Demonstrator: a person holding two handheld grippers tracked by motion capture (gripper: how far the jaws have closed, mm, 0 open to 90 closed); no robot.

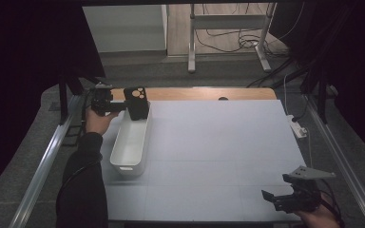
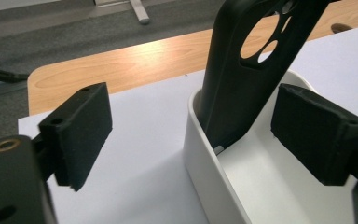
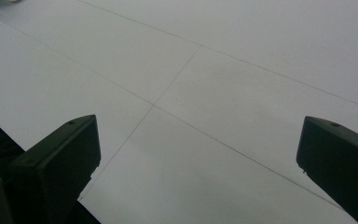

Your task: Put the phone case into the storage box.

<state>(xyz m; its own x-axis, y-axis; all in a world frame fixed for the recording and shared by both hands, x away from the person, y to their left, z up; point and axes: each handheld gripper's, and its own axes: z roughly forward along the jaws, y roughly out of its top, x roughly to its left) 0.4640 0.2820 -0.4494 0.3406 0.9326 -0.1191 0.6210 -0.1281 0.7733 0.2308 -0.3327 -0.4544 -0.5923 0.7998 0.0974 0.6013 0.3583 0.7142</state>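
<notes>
- Left hand-held gripper (image 1: 123, 105): held at the far left corner of the desk (image 1: 218, 142), just beside the far end of the white bin. Its jaws stand wide apart and grasp nothing; in the left gripper view one pad (image 2: 77, 133) hangs outside the bin's wall and the other over its inside.
- Black phone case (image 1: 136, 102): stands nearly upright in the far end of the bin, leaning on the end wall, camera cut-outs at the top. In the left gripper view it (image 2: 247, 79) rises between the two open pads, touching neither.
- White bin (image 1: 132, 142): a long, narrow container lying lengthwise along the left side of the desk. The rest of its inside shows bare white.
- Desk surface: a pale sheet covers most of it; a strip of wood (image 1: 204, 93) shows along the far edge, with a small dark hole (image 1: 223, 99) in it.
- White power strip (image 1: 298, 127): lies off the desk's right edge.
- Right hand-held gripper (image 1: 267, 197): at the near right corner, well apart from the bin, released and grasping nothing. The right gripper view shows its jaws wide apart above the bare sheet (image 3: 205, 93).
</notes>
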